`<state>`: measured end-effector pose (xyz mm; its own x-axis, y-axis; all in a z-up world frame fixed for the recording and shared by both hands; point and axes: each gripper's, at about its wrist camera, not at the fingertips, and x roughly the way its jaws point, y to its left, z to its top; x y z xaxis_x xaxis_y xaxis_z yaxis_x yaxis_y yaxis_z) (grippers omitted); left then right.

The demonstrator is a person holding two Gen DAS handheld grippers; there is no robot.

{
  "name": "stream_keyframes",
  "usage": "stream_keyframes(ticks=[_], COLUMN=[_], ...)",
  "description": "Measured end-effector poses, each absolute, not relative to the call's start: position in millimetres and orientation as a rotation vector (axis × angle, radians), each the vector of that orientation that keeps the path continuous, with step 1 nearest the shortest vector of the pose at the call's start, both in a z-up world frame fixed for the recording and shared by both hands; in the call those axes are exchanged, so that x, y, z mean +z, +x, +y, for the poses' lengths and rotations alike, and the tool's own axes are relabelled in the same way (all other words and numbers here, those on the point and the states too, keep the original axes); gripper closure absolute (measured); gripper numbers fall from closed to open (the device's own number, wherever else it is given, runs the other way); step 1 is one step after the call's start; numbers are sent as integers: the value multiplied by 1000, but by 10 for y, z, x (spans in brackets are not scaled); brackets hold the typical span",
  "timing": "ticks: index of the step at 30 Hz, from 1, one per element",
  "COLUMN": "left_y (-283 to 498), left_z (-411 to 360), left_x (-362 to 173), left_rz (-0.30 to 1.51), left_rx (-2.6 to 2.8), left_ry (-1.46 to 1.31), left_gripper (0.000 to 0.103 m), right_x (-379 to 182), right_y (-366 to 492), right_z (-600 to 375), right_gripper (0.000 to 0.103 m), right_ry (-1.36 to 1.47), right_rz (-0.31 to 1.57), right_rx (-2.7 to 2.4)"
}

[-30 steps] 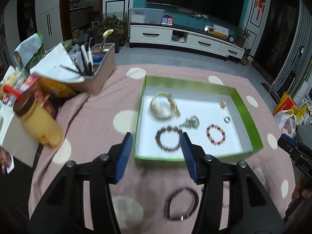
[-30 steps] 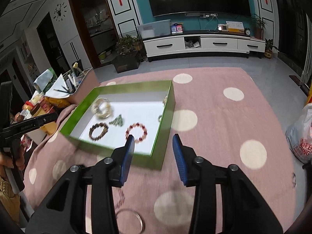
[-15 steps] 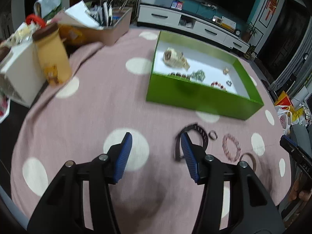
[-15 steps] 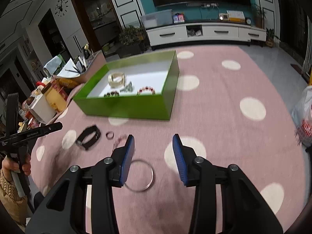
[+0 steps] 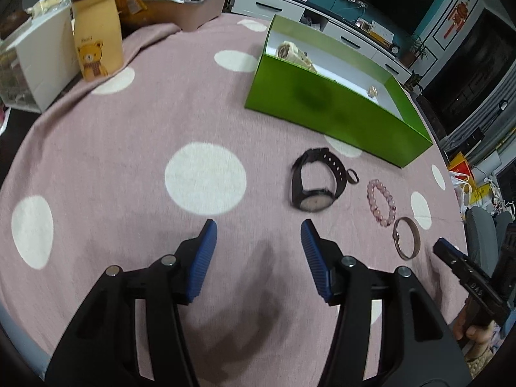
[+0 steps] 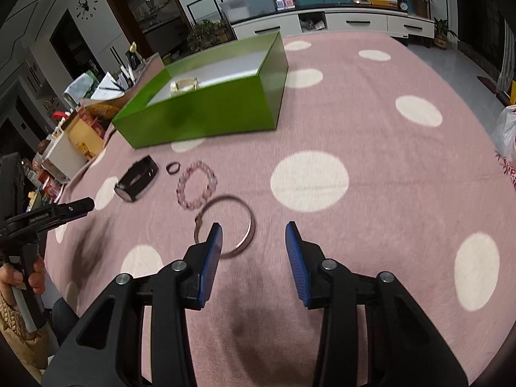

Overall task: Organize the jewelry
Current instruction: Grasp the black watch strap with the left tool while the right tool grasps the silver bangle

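Both grippers empty, jaws wide apart: left gripper (image 5: 258, 229) hovers over the cloth (image 5: 129, 148) short of the watch (image 5: 314, 183); right gripper (image 6: 254, 229) sits low with its left finger overlapping the rim of the bangle (image 6: 225, 225). 4 pieces lie loose in a row in front of the green box (image 5: 332, 109): watch, small dark ring (image 5: 353, 176), pink bead bracelet (image 5: 381, 202), bangle. The box already holds some pieces. My judgement: the bangle is stiff, thin, smooth metal, light and apt to skate or flip if pinched flat, so I take 1 side of the rim across the band. Beads are elastic and floppy; pinch 2 or 3 beads. Watch is heaviest; grip the strap near the case.
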<state>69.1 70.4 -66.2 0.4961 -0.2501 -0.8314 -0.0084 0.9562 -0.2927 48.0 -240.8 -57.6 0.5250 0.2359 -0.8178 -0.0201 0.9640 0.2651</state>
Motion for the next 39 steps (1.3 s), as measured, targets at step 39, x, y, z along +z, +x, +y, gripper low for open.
stream_keyframes(ticks=[39], left_y=[1548], left_z=[321], left_x=[-831], left_rz=[1195], left_rx=[-188], left_ry=[-318], left_gripper=[70], right_x=[-570], right_y=[663], right_z=[-2267], right_gripper=[99], right_ry=[101], right_rz=[908], right_rx=[132])
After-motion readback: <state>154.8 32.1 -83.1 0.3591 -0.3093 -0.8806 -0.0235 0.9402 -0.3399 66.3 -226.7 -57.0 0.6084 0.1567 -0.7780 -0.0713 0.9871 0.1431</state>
